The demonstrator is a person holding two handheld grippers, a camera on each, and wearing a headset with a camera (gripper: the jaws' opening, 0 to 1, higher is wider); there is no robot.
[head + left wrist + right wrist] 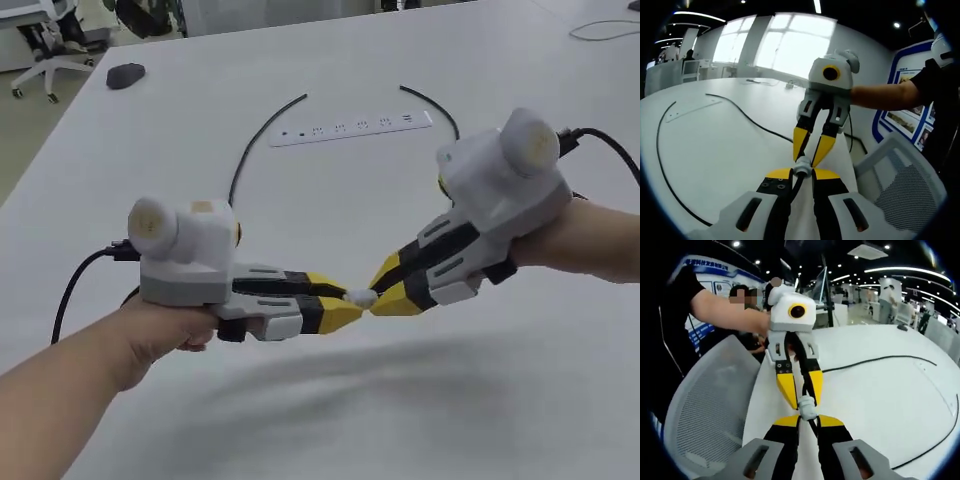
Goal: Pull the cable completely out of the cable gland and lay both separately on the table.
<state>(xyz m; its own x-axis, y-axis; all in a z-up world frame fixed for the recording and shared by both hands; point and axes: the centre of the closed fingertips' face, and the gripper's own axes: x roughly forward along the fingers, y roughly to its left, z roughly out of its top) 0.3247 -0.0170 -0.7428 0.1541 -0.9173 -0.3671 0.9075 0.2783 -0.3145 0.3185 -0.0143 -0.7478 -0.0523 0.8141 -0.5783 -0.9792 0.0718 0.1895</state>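
My left gripper [342, 308] and right gripper [388, 296] meet nose to nose above the white surface [480, 400], with the small white cable gland [360, 297] between their yellow tips. In the left gripper view my own jaws are clamped on the gland, and a black length of the cable [799, 184] runs back from it between them. The right gripper's jaws are drawn in on the gland's other end. I cannot tell how much of their grip is on the gland and how much on the cable. The gland hangs clear of the surface, over a soft shadow.

More black cable lies in long curves across the surface, on either side of a white power strip [350, 128]. A dark mouse [125, 75] sits near the far left edge, and an office chair [45, 55] stands on the floor beyond it. The left gripper view shows bright windows [790, 45], a blue-framed poster [900, 107] and a grey mesh chair [902, 185] beside the surface. The right gripper view shows rows of ceiling lights [890, 270] over an open office.
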